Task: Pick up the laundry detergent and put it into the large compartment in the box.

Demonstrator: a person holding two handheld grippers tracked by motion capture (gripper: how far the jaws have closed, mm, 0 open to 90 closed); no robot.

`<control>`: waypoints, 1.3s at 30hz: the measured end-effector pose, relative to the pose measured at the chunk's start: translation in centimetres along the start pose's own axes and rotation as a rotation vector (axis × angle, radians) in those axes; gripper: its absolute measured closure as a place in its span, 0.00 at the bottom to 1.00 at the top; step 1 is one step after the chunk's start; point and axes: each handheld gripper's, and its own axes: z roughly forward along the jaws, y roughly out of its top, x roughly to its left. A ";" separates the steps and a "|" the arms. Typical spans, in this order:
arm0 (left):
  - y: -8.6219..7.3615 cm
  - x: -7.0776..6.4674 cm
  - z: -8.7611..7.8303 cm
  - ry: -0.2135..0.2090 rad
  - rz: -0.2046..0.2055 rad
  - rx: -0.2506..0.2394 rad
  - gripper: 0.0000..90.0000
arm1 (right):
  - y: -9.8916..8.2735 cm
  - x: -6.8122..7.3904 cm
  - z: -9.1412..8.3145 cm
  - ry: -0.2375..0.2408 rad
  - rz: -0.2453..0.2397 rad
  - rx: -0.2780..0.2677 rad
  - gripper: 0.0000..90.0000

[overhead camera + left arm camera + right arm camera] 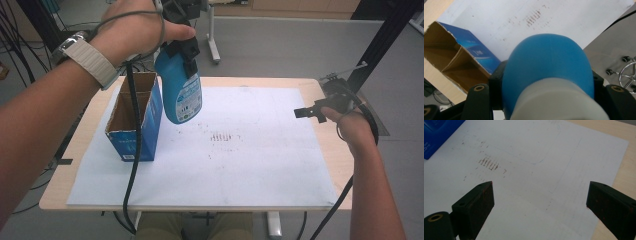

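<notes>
We see a wooden worktop (330, 165) under a white sheet (260, 165) with brown smudges (225, 137), on grey floor. Our left tongs (182, 47) pinch a blue bottle (180, 92) by its neck, lifted just beside the open carton (135, 125). Our right tongs (539, 200) hover spread over the sheet. The left gripper view alone adds the carton's divider (455, 58) and a chair base (627, 75).

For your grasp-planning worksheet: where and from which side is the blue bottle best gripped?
Grip the blue bottle at its narrow neck, coming from above, as the left tool does now: the body is wide and rounded, the neck slim enough for the jaws, and the bottle hangs upright beside the open box.
</notes>
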 end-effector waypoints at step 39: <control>-1.9 4.6 -2.9 0.017 -0.302 -0.004 0.43 | -0.1 -0.3 0.3 0.018 -0.003 -0.013 0.09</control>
